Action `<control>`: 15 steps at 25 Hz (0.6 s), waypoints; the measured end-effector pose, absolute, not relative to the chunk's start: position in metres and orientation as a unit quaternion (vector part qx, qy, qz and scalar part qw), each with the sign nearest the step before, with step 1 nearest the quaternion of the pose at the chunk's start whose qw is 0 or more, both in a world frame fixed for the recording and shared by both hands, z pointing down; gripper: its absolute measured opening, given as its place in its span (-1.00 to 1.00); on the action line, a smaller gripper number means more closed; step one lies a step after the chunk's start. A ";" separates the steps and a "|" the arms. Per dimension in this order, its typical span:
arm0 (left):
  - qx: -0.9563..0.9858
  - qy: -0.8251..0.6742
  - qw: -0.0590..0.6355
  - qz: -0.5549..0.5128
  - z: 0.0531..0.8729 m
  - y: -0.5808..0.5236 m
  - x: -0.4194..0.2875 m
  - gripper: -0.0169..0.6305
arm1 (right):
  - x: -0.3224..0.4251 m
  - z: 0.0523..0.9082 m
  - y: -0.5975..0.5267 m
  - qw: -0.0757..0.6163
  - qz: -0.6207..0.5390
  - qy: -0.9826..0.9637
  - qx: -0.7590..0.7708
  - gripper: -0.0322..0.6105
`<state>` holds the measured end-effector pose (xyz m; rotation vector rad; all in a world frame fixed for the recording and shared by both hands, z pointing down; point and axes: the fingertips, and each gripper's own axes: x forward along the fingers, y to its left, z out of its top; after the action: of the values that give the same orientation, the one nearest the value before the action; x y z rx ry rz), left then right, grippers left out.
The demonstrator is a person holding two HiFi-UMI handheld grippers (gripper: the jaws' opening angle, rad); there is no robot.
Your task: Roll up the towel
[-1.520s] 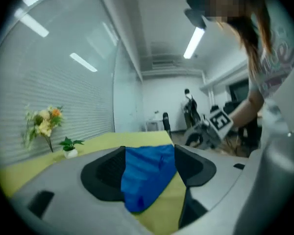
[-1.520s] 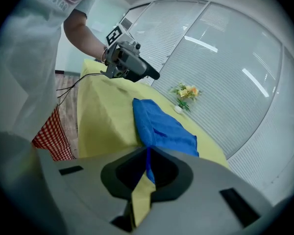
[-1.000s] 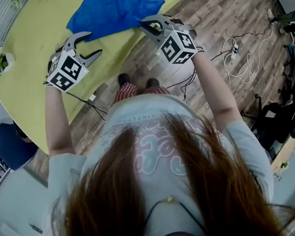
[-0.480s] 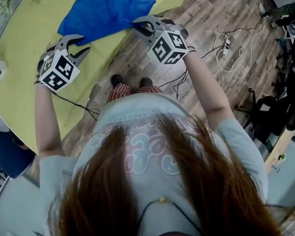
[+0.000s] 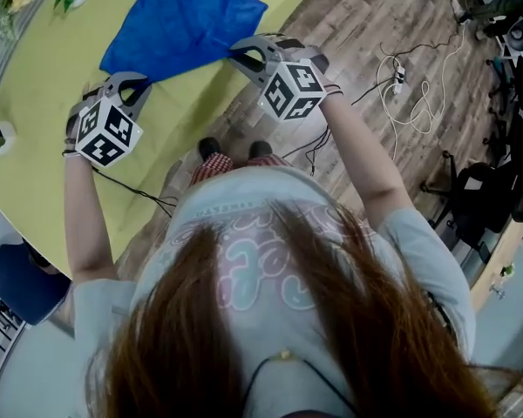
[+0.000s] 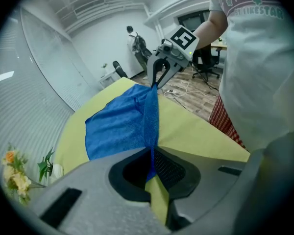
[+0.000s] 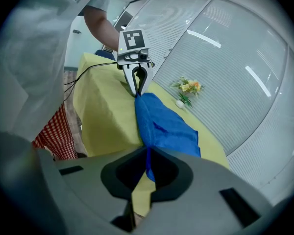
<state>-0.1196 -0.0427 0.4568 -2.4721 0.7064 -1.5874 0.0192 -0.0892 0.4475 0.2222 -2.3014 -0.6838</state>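
Left gripper (image 5: pixel 132 82) has just been closing its jaws and now pinches the towel (image 5: pixel 183 24) at its near-left corner. Right gripper (image 5: pixel 240 55) clamps the near-right one. The towel lies flat on the desk (image 5: pixel 44 85), near edge taut between them, ready to roll.

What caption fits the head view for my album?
Left gripper, jaws just closed, and right gripper pinch the blue towel on the yellow table.
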 end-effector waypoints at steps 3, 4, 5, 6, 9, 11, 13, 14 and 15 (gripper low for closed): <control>-0.815 0.256 0.062 -0.516 0.453 -0.037 -0.121 -0.88 | 0.023 0.448 -0.084 0.355 -0.270 -0.890 0.091 -0.83; -0.813 0.265 0.067 -0.514 0.451 -0.033 -0.121 -0.88 | 0.024 0.447 -0.081 0.353 -0.272 -0.891 0.092 -0.83; -0.812 0.271 0.068 -0.512 0.451 -0.028 -0.120 -0.88 | 0.026 0.447 -0.078 0.352 -0.274 -0.890 0.091 -0.83; -0.813 0.276 0.066 -0.509 0.451 -0.021 -0.119 -0.88 | 0.027 0.447 -0.074 0.351 -0.277 -0.890 0.089 -0.83; -0.815 0.288 0.049 -0.501 0.451 -0.003 -0.117 -0.88 | 0.030 0.450 -0.060 0.351 -0.286 -0.889 0.076 -0.83; -0.813 0.292 0.039 -0.502 0.451 0.004 -0.117 -0.89 | 0.031 0.452 -0.052 0.350 -0.285 -0.890 0.067 -0.83; -0.812 0.290 0.032 -0.506 0.453 0.009 -0.116 -0.88 | 0.032 0.454 -0.046 0.350 -0.278 -0.893 0.058 -0.83; -0.810 0.288 0.033 -0.509 0.453 0.009 -0.116 -0.88 | 0.032 0.455 -0.045 0.351 -0.272 -0.894 0.054 -0.83; -0.809 0.286 0.035 -0.513 0.453 0.009 -0.115 -0.88 | 0.033 0.455 -0.045 0.352 -0.266 -0.896 0.050 -0.83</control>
<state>-0.1153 0.0092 0.4529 -2.4863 0.8784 -1.5756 0.0332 -0.0447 0.4548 0.1303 -2.3185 -0.6876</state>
